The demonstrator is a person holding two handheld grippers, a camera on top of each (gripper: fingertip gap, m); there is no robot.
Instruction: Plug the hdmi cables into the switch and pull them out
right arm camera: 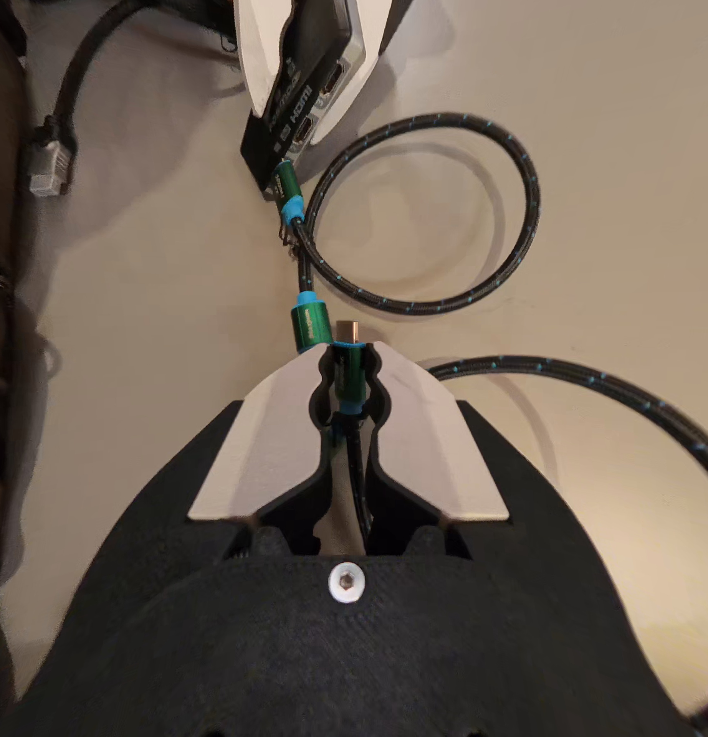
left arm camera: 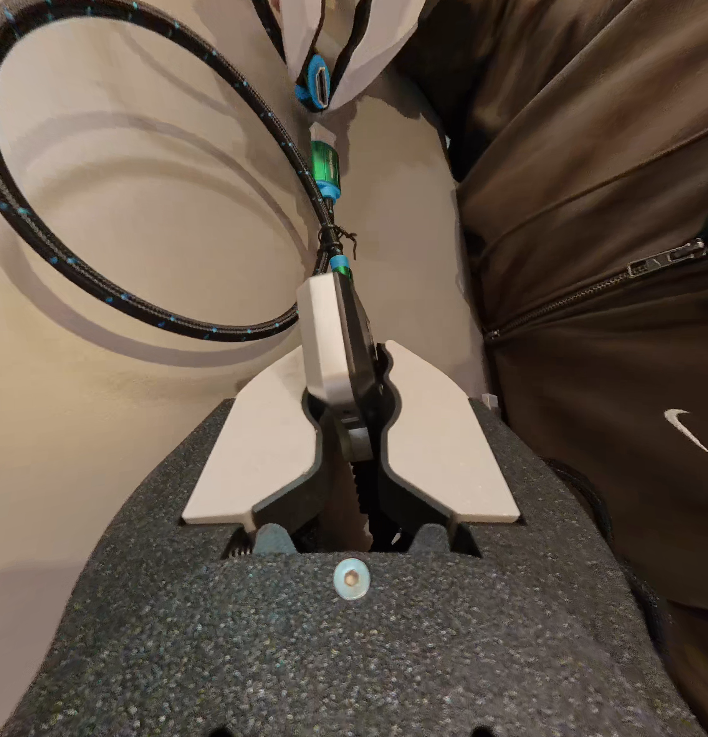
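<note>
My left gripper (left arm camera: 346, 359) is clamped on a small box (left arm camera: 336, 343), white one side, black the other, w/ both pads pressing its flanks. The box stands up out of the fingers, tilted a bit. From my right wrist cam the box (right arm camera: 300, 99) shows ports along its silver edge, and a green plug (right arm camera: 285, 179) sits in its near end.

A black braided cable (right arm camera: 504, 247) w/ blue flecks runs from that plug, makes one loop on the beige table (right arm camera: 583, 119) and ends in a second green plug (right arm camera: 309, 325), which lies just beside my right fingertips.

My right gripper (right arm camera: 346, 359) is closed on a third green plug (right arm camera: 347, 379), pads tight on its barrel, metal tip (right arm camera: 346, 331) poking out past the fingertips toward the box. Its cable (right arm camera: 603, 383) trails off toward the table's right edge.

In the left cam the right gripper (left arm camera: 324, 85) shows at the top, plug end-on, well apart from the box. A brown jacket (left arm camera: 583, 199) fills the right side there. Near the table's left edge in the right cam lies a grey plug (right arm camera: 49, 163) on a dark cord.
</note>
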